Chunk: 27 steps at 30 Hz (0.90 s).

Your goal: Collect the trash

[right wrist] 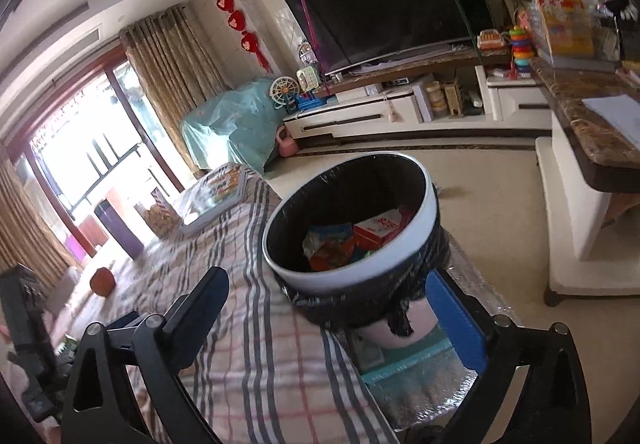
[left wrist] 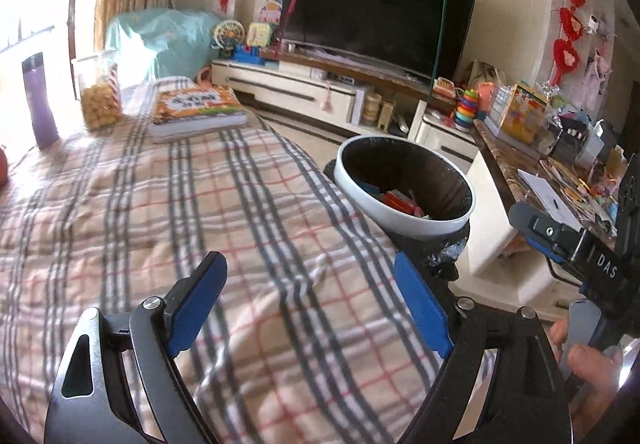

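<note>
Right wrist view: right gripper (right wrist: 328, 308) wide open, empty; trash bin (right wrist: 408, 244) (w/ wrappers) ahead; left gripper (left wrist: 312, 284) likewise, over plaid cloth (left wrist: 200, 204).

White letters "DAS" on the black right tool (left wrist: 606, 268); book cover illegible.

The left gripper (left wrist: 306, 298) is wide open over the checked cloth (left wrist: 160, 212), near the round white bin (left wrist: 404, 218) of wrappers

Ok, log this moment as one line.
task: collect trash | left gripper: open, empty | right gripper: open, empty | bin: wrappers inside
</note>
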### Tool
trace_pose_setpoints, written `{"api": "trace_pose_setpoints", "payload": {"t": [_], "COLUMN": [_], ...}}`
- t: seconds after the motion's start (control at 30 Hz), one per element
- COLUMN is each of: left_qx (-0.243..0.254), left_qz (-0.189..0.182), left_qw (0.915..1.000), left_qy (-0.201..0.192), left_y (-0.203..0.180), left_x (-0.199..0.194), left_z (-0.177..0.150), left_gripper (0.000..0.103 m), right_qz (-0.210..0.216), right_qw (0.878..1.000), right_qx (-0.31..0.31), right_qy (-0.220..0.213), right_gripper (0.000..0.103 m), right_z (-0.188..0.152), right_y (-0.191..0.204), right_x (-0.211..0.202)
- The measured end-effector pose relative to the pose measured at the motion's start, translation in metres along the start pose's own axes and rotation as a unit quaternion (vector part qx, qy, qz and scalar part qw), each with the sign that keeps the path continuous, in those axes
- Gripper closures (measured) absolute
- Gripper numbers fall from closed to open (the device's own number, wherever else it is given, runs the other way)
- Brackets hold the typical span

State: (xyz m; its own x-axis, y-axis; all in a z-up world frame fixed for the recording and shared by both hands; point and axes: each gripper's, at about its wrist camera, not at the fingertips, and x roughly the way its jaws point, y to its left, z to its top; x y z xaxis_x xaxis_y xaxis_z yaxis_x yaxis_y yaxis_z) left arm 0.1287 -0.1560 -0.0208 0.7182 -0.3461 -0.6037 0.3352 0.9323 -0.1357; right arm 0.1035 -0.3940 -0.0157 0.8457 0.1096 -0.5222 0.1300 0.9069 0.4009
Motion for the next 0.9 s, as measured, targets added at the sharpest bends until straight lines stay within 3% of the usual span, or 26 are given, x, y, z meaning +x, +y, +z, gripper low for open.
{"api": "trace_pose_setpoints", "payload": {"t": [0.17, 0.27, 0.4, 0.53, 0.9], "left_qx": [0.003, 0.013, 0.032, 0.044, 0.038], "left_qz": [0.009, 0.026, 0.053, 0.081, 0.092], "left_qw": [0.9994, 0.9966, 0.9908, 0.9869, 0.9845], "left_qy": [-0.034, -0.078, -0.121, -0.133, -0.144], "left_y": [0.001, -0.005, -0.011, -0.014, -0.009], "left_x": [-0.024, -0.045, -0.066, -0.071, -0.077], "left_z": [-0.007, -0.011, -0.02, -0.029, -0.044], "left_gripper": [0.01, 0.002, 0.0, 0.0, 0.0], "right_qz": [-0.015, -0.027, -0.045, -0.054, -0.059], "right_qw": [0.999, 0.995, 0.984, 0.98, 0.979], "right_qx": [-0.029, -0.064, -0.11, -0.128, -0.113], "right_qy": [-0.024, -0.07, -0.135, -0.142, -0.16], "right_gripper": [0.003, 0.001, 0.0, 0.0, 0.0], "right_z": [-0.009, -0.012, -0.02, -0.029, -0.047], "right_y": [0.013, 0.028, 0.044, 0.049, 0.046], "right_x": [-0.019, -0.042, -0.068, -0.072, -0.077]}}
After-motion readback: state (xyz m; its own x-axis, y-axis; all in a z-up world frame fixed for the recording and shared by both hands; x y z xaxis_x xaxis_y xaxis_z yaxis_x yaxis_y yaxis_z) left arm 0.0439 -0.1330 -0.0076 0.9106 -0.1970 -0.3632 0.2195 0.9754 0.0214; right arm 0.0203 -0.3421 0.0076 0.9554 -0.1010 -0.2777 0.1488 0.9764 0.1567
